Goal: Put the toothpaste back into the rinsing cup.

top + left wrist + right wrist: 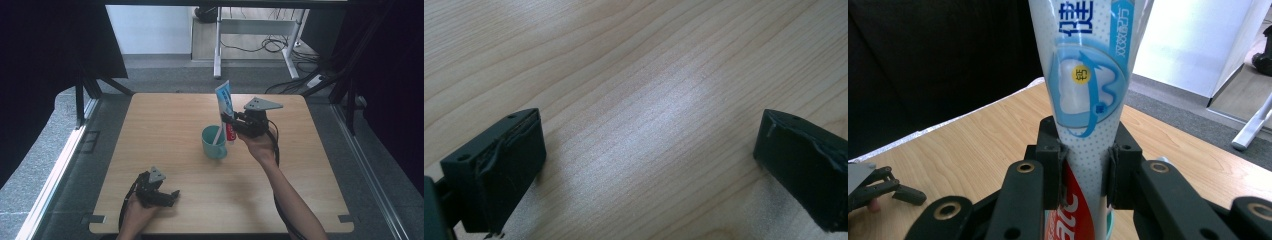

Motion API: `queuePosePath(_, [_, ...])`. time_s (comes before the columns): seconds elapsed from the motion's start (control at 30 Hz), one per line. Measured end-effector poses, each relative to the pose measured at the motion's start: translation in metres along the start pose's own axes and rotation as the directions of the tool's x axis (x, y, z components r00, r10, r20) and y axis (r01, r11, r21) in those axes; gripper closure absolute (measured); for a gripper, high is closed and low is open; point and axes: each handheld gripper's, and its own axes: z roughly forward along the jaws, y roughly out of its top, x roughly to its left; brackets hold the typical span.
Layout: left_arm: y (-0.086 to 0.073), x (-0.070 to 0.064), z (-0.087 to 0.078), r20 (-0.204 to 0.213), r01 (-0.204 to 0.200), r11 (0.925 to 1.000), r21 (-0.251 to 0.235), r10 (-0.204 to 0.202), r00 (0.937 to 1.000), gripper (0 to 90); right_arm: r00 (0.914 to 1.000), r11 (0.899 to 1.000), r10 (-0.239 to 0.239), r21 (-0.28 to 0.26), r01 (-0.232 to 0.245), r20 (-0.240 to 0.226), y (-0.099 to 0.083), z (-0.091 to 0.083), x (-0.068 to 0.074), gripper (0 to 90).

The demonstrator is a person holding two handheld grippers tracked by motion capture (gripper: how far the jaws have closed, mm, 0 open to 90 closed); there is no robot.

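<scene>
A blue-and-white toothpaste tube (225,106) with a red lower part stands upright, cap down, just right of a teal cup (214,143) at the table's middle. My right gripper (230,122) is shut on the tube's lower half; in the right gripper view the tube (1087,90) rises between the two black fingers (1050,172). A white toothbrush (218,135) leans inside the cup. My left gripper (172,195) rests low near the table's front left, open; its fingers (499,170) stand wide apart over bare wood.
The wooden table (165,125) has free room on its left and far sides. Beyond it are a grey floor, a desk frame (255,30) with cables, and dark curtains on both sides.
</scene>
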Motion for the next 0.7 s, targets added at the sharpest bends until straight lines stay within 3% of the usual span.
queuePosePath(0.7, [0.000,0.000,0.000,0.002,0.003,1.0000,-0.002,-0.003,1.0000,0.5,0.9998,1.000,-0.017,-0.003,0.017,-0.007,0.009,0.035,0.009,72.7])
